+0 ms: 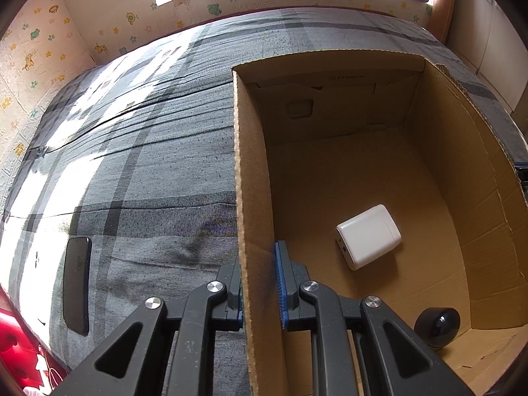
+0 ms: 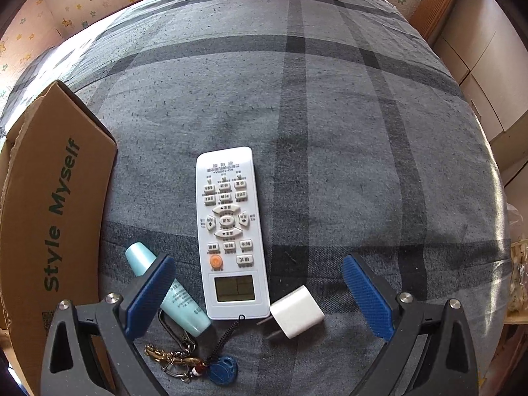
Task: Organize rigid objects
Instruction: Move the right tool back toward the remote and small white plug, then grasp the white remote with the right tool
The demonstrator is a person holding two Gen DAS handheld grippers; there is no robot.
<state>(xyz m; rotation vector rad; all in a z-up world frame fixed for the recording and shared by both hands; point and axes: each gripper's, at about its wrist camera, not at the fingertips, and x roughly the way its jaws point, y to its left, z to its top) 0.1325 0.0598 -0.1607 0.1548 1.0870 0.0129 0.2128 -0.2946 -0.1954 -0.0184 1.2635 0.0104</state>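
In the left wrist view my left gripper [image 1: 260, 280] is shut on the left wall of the cardboard box [image 1: 250, 178], one blue pad on each side of it. Inside the box lie a white power bank [image 1: 369, 237] and a black round object [image 1: 437, 326]. In the right wrist view my right gripper [image 2: 259, 275] stands wide open above the bed, with the white remote control [image 2: 231, 231] between its fingers and nothing touching the pads. A white charger plug [image 2: 296, 316], a light blue tube [image 2: 171, 293] and a key bunch with a blue tag [image 2: 198, 363] lie close by.
A dark phone [image 1: 77, 283] lies on the grey plaid bedsheet [image 1: 148, 165] left of the box. The box's outer wall with green lettering [image 2: 56, 217] stands left of the right gripper. A patterned wall [image 1: 49, 49] borders the bed's far side; cabinets [image 2: 478, 76] stand on the right.
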